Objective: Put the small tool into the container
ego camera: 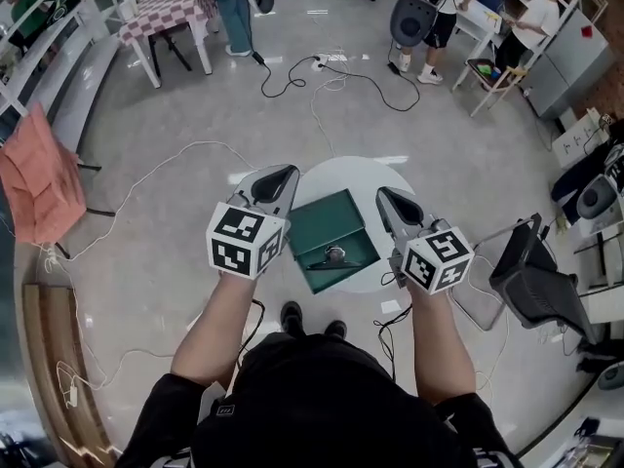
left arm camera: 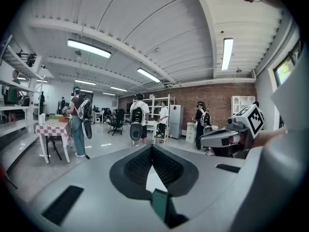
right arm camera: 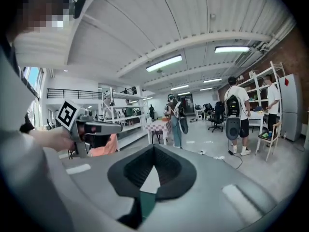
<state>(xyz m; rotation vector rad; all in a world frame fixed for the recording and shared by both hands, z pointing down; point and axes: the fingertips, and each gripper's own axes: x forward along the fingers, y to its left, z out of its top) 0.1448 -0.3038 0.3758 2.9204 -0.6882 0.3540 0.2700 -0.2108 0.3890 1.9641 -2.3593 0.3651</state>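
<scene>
Small silvery tool (ego camera: 334, 254), too blurry to identify, lies in green box container (ego camera: 336, 220) below my left gripper (ego camera: 288, 173) and right gripper (ego camera: 383, 194), both closed empty.

No readable text, label or number anywhere.

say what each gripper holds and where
Nothing: left gripper and right gripper are both shut, empty. The small tool lies in the green container.
</scene>
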